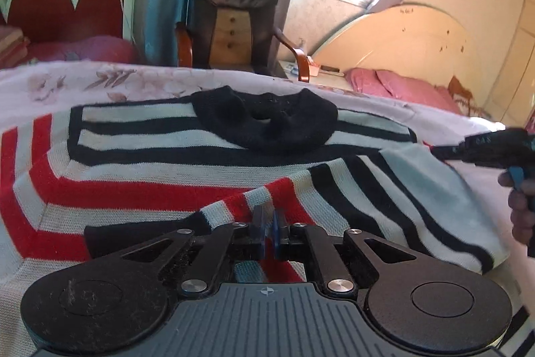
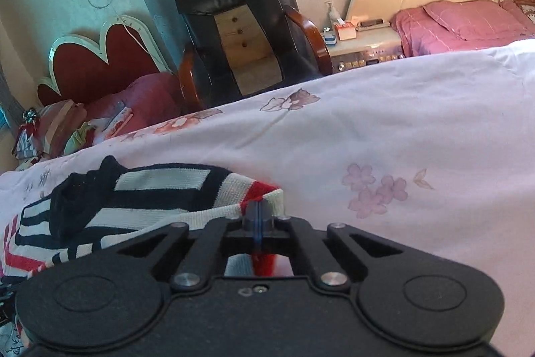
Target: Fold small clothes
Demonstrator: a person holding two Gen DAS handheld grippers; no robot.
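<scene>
Grippers left [image 1: 267, 223] and right [image 2: 257, 213] each pinch, seemingly, an edge of the striped sweater [image 1: 150, 163] on the bedsheet [image 2: 384, 122].

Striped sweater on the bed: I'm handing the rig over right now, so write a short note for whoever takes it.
Left tongs: shut on a folded-in part of the sweater, red and white stripes.
Right tongs: shut on the sweater's edge at its right side.
Sweater lies on the flowered bedspread, black collar away from you.
Done: one part brought in over the body.
Left: finish the side folds, fold it in half, smooth it.
</scene>
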